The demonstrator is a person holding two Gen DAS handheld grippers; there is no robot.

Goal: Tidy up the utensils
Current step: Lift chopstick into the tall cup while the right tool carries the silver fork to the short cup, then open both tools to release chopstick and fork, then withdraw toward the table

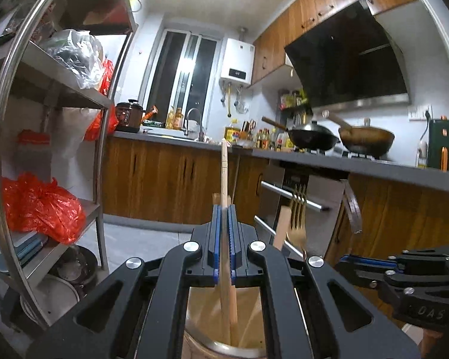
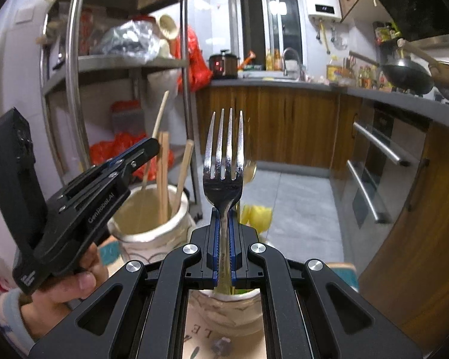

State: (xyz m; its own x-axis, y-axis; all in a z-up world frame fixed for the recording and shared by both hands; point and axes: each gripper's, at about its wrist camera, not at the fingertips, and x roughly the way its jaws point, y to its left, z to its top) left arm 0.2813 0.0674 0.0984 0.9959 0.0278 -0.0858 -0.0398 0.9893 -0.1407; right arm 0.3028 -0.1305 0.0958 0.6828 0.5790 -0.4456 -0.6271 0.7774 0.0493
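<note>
My left gripper (image 1: 224, 209) is shut on wooden chopsticks (image 1: 224, 173) that stand upright in a cream ceramic holder (image 1: 212, 308) below it. The same holder (image 2: 152, 224) shows in the right wrist view with several chopsticks (image 2: 163, 173) in it and the left gripper (image 2: 152, 146) at their tops. My right gripper (image 2: 224, 212) is shut on a steel fork (image 2: 223, 164), tines up, above a second ceramic holder (image 2: 224, 308). The fork (image 1: 297, 209) also shows in the left wrist view, beside the right gripper (image 1: 344, 261).
A steel shelf rack (image 1: 60, 95) with red bags stands on the left. Wooden cabinets and a grey counter (image 1: 314, 157) with woks run along the right. Yellow items (image 2: 259, 217) stand behind the fork's holder. The floor (image 2: 299, 209) is grey tile.
</note>
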